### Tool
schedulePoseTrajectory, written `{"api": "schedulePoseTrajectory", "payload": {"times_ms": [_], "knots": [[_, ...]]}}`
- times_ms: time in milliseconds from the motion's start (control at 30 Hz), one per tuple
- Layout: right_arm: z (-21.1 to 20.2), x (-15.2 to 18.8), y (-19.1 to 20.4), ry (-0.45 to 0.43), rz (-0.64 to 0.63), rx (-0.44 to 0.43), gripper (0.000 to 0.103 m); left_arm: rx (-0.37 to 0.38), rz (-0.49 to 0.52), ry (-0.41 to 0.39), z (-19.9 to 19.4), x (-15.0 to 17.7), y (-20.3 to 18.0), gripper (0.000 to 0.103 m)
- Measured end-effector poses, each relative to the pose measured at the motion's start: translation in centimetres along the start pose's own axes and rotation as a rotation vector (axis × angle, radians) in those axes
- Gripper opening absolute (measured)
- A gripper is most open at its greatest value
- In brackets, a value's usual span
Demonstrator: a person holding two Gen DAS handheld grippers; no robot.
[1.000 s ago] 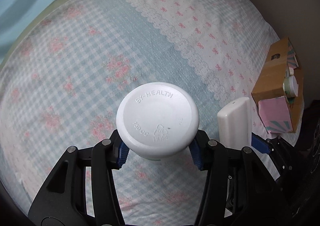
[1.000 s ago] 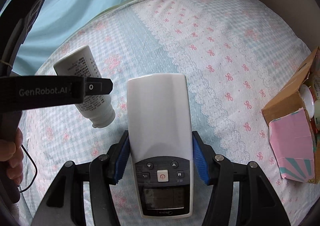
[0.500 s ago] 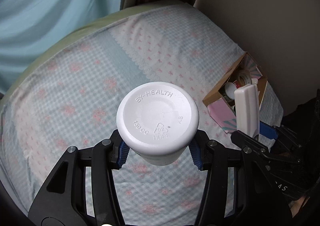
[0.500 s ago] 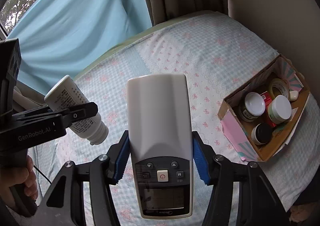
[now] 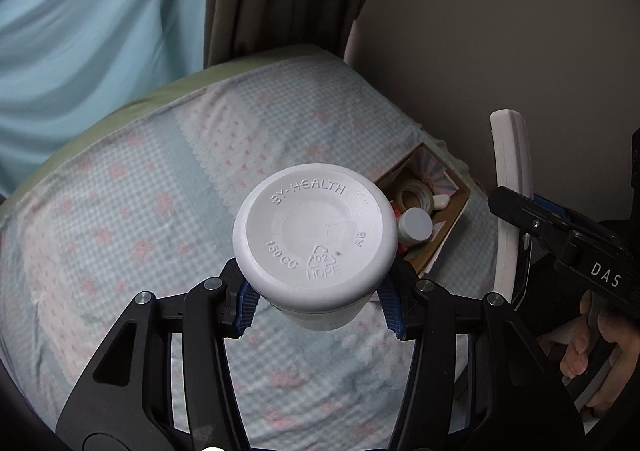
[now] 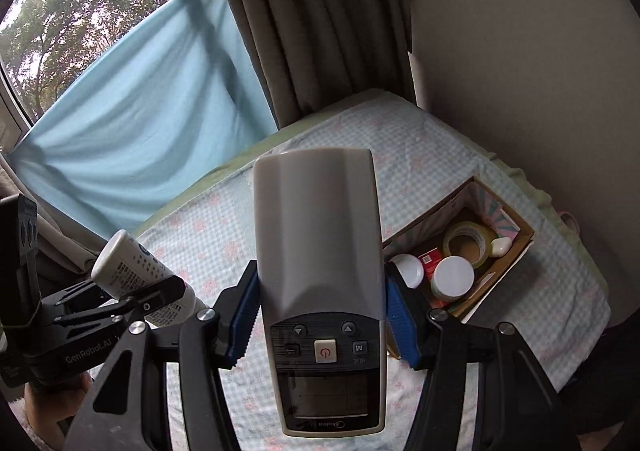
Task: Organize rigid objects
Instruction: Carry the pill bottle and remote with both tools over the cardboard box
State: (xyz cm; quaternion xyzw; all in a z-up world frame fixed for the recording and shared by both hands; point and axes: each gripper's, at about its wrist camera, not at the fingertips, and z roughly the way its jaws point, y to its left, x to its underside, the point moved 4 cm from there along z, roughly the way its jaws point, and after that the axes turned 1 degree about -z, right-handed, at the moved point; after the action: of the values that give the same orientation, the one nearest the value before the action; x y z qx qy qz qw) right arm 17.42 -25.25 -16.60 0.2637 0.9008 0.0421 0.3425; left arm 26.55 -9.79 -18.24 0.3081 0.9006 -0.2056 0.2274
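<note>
Both grippers raised well clear of the bed point(image 5: 120, 211) since a second ago. Left gripper point(image 5: 320, 305) jaws clamped on white bottle point(image 5: 316, 239); right gripper point(image 6: 320, 321) jaws clamped on remote control point(image 6: 318, 251). Cardboard box point(image 6: 508, 275) now in view ahead, likely next for deposit

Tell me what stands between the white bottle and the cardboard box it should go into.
Nothing visible stands between them. The left gripper holds the white bottle above the bedspread, with open air toward the cardboard box. Inside the box, jars and a tape roll already fill much of the floor.
</note>
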Motion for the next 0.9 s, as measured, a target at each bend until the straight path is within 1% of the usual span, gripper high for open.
{"api": "schedulePoseTrajectory", "payload": {"times_ms": [133, 233, 433, 567, 633, 900], "knots": [[-0.3, -1.6, -4.8, 0.015, -0.021, -0.027, 0.054, -0.010, -0.041, -0.007, 1.7, -0.8, -4.3, 0.047], [0.2, -2.5, -8.8, 0.036, -0.031, -0.035, 0.054, -0.013, -0.072, 0.007, 4.1, -1.3, -7.0, 0.047], [3.1, -3.5, -16.2, 0.101, -0.009, -0.038, 0.054, -0.022, -0.112, 0.056, 9.5, -1.5, -11.0, 0.047], [5.9, -3.9, -20.2, 0.155, 0.043, -0.042, 0.054, -0.030, -0.129, 0.111, 13.5, -1.4, -12.4, 0.047], [7.6, -4.1, -21.9, 0.184, 0.072, -0.043, 0.054, -0.037, -0.133, 0.144, 15.7, -1.3, -12.4, 0.047], [15.3, -3.5, -25.9, 0.302, 0.186, -0.058, 0.054, -0.067, -0.113, 0.279, 23.2, -0.2, -12.2, 0.047]]}}
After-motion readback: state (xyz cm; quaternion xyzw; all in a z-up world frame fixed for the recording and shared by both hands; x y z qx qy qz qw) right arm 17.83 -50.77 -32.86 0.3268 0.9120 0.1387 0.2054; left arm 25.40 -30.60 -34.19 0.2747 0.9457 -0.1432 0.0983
